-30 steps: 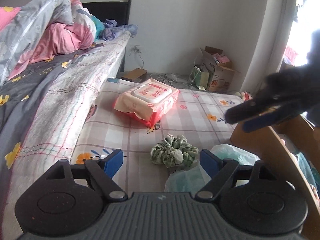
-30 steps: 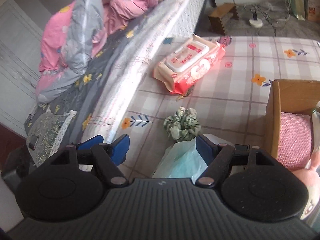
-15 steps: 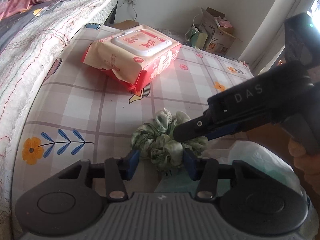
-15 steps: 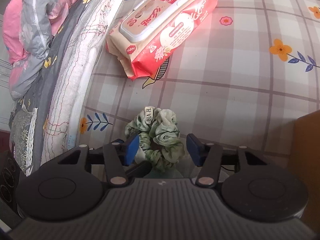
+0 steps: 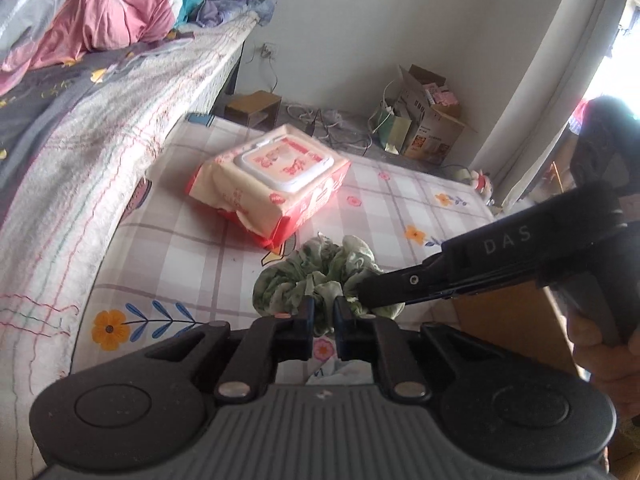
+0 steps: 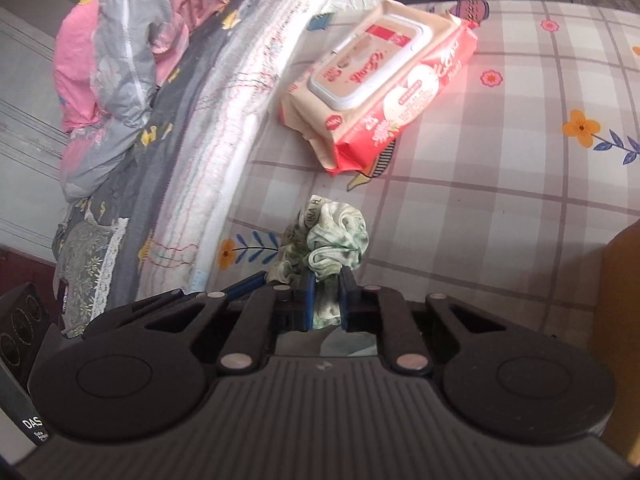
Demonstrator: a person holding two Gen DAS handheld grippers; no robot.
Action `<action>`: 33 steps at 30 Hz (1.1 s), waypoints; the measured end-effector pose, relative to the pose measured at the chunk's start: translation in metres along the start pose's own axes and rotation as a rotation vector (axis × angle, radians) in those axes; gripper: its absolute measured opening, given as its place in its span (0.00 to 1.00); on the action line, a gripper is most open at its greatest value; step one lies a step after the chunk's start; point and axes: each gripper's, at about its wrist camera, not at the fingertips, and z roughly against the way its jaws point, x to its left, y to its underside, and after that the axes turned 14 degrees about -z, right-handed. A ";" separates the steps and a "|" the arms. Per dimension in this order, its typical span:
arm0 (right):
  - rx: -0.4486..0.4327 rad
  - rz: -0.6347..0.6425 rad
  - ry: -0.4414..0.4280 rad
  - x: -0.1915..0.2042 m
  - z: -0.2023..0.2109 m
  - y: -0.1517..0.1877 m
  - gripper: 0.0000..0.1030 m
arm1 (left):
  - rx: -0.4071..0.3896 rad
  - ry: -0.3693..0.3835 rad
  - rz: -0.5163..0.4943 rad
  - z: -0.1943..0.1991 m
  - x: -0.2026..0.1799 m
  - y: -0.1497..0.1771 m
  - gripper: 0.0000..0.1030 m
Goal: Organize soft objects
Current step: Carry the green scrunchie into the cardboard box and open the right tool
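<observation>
A green patterned scrunchie (image 5: 316, 276) hangs above the checked floral mat (image 5: 192, 248), held from both sides. My left gripper (image 5: 323, 312) is shut on its near edge. My right gripper (image 6: 325, 292) is shut on its other side; it enters the left wrist view from the right as a black arm (image 5: 480, 268). The scrunchie also shows in the right wrist view (image 6: 332, 240), bunched above the closed fingers. A red and cream wet-wipes pack (image 5: 272, 184) lies on the mat beyond it, also seen in the right wrist view (image 6: 380, 84).
A bed with a grey floral sheet (image 5: 60, 128) and pink duvet (image 5: 112, 20) runs along the left. A brown cardboard box edge (image 5: 512, 320) stands at the right, also in the right wrist view (image 6: 620, 320). Boxes and cables (image 5: 424, 124) sit by the far wall.
Both grippers have closed on the scrunchie and lifted it off the mat. A second ago both were open and farther back.
</observation>
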 end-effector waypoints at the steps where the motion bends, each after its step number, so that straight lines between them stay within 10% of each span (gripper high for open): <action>1: -0.017 0.008 -0.015 0.003 0.014 0.004 0.10 | -0.016 0.003 -0.008 0.010 -0.005 -0.003 0.10; 11: -0.218 -0.016 -0.084 -0.044 0.176 0.100 0.10 | -0.128 0.198 -0.191 0.080 -0.134 -0.006 0.11; 19: -0.370 -0.199 0.027 -0.161 0.284 0.201 0.10 | -0.033 0.439 -0.351 0.047 -0.272 0.024 0.11; 27: -0.392 -0.341 0.186 -0.259 0.300 0.263 0.10 | 0.137 0.465 -0.423 -0.010 -0.325 0.071 0.25; 33: -0.334 -0.301 0.330 -0.283 0.271 0.267 0.10 | 0.091 0.412 -0.392 0.002 -0.303 0.065 0.36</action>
